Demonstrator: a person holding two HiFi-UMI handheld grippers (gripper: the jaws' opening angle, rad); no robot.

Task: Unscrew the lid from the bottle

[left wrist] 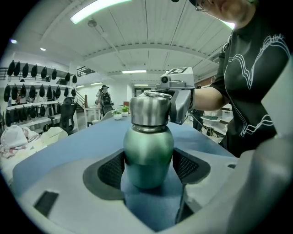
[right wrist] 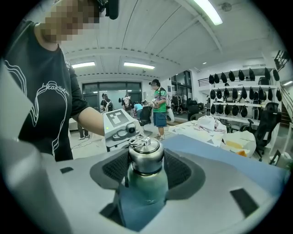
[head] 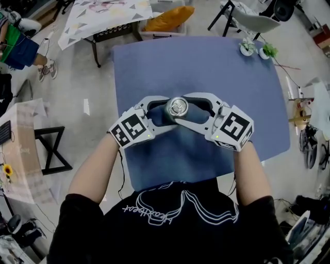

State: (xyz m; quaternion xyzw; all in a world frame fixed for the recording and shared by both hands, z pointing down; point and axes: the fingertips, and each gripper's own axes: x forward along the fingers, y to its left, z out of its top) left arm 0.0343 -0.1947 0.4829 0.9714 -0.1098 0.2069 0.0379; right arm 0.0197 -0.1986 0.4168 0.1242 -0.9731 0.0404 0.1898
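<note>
A green metal bottle (left wrist: 149, 151) with a steel lid (head: 178, 106) stands upright on the blue table (head: 247, 103), just in front of me. My left gripper (head: 166, 111) comes in from the left, and its pads (left wrist: 112, 169) press on the green body low down. My right gripper (head: 190, 108) comes in from the right and higher up. Its pads (right wrist: 114, 169) sit against both sides of the steel lid (right wrist: 145, 155), which has a small ring handle on top. In each gripper view the other gripper's marker cube shows behind the bottle.
Two small potted plants (head: 255, 49) stand at the table's far right corner. Beyond the table are a bin with an orange cushion (head: 167, 20), a table with a patterned cloth (head: 103, 15) and a chair (head: 252, 18). A black stand (head: 49, 149) is on the floor at left.
</note>
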